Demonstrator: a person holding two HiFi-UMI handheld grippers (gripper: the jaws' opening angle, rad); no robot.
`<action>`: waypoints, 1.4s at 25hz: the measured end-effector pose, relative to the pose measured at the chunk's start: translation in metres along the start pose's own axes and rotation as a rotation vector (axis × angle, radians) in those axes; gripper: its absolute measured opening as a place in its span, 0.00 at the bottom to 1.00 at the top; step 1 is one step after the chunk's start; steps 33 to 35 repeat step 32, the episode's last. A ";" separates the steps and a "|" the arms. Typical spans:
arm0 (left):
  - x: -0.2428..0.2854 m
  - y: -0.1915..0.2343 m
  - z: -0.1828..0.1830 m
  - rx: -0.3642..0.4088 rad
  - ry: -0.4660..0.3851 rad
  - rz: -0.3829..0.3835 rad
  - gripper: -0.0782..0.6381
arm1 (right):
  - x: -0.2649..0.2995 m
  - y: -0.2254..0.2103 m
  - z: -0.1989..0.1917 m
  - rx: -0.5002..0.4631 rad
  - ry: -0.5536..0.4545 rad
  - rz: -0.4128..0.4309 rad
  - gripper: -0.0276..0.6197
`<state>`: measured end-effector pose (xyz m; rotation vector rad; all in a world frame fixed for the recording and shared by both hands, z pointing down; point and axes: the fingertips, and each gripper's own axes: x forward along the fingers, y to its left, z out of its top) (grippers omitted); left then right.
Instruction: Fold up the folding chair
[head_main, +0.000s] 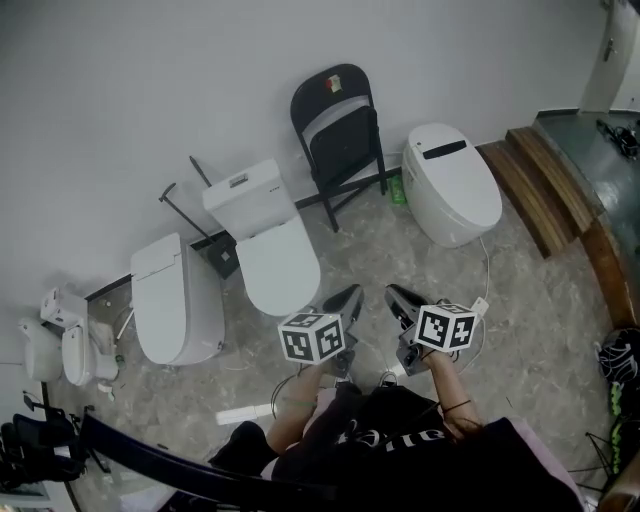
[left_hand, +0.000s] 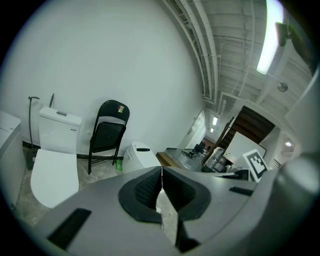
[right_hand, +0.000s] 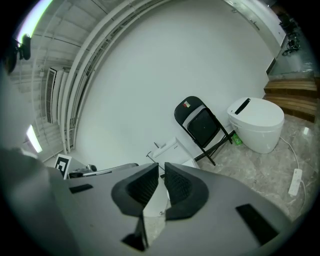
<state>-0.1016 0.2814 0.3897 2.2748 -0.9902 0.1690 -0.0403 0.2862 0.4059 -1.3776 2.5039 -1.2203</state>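
A black folding chair (head_main: 340, 140) stands against the white wall between two toilets, its seat tipped up steeply toward the backrest and its legs on the floor. It also shows in the left gripper view as the chair (left_hand: 107, 132) and in the right gripper view as the chair (right_hand: 200, 125). Both grippers are held close to the person's body, well short of the chair. My left gripper (head_main: 347, 300) (left_hand: 161, 172) is shut with nothing in it. My right gripper (head_main: 400, 298) (right_hand: 161, 172) has its pads almost together, only a thin slit between them, and holds nothing.
A white toilet (head_main: 268, 240) stands left of the chair, another toilet (head_main: 175, 300) further left, and a rounded white toilet (head_main: 450, 180) to its right. A green bottle (head_main: 397, 190) lies by the chair's foot. Wooden steps (head_main: 540, 185) rise at the right. A white cable (head_main: 485, 280) runs across the floor.
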 end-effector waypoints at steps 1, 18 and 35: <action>-0.004 0.004 0.002 0.003 -0.003 0.000 0.12 | 0.003 0.003 -0.001 -0.004 0.001 -0.005 0.11; -0.020 0.033 0.009 -0.018 0.012 -0.026 0.12 | 0.026 0.021 -0.011 -0.006 -0.001 -0.028 0.11; -0.012 0.031 0.003 -0.015 0.037 -0.033 0.12 | 0.023 0.012 -0.009 0.011 0.000 -0.040 0.11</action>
